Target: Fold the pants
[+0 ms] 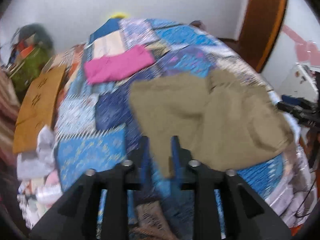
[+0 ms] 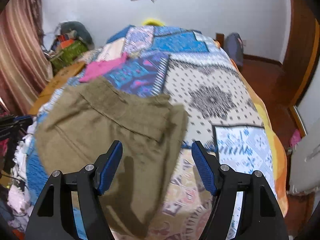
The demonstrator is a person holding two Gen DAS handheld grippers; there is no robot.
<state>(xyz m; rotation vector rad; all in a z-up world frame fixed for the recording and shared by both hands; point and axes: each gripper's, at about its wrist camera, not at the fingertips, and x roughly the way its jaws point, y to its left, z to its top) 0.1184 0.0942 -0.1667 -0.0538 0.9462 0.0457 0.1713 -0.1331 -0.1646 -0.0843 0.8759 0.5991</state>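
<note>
Olive-khaki pants point(image 1: 216, 116) lie on a patterned blue bedspread point(image 1: 90, 150). In the left wrist view, my left gripper point(image 1: 161, 140) has its blue fingers close together with a corner of the pants between them, lifted off the bed. In the right wrist view the pants point(image 2: 112, 124) spread across the left side of the bed. My right gripper point(image 2: 157, 146) is open wide just above the pants' near edge, holding nothing. The other gripper shows at the right edge of the left wrist view point(image 1: 300, 110).
A folded pink garment point(image 1: 118, 66) lies further up the bed. An orange-brown board point(image 1: 38, 108) leans along the bed's left side. Cluttered bags point(image 2: 70, 46) stand by the curtain point(image 2: 18, 46). A wooden door point(image 2: 300, 50) stands at right. Loose clothes point(image 1: 40, 170) are piled at the near left.
</note>
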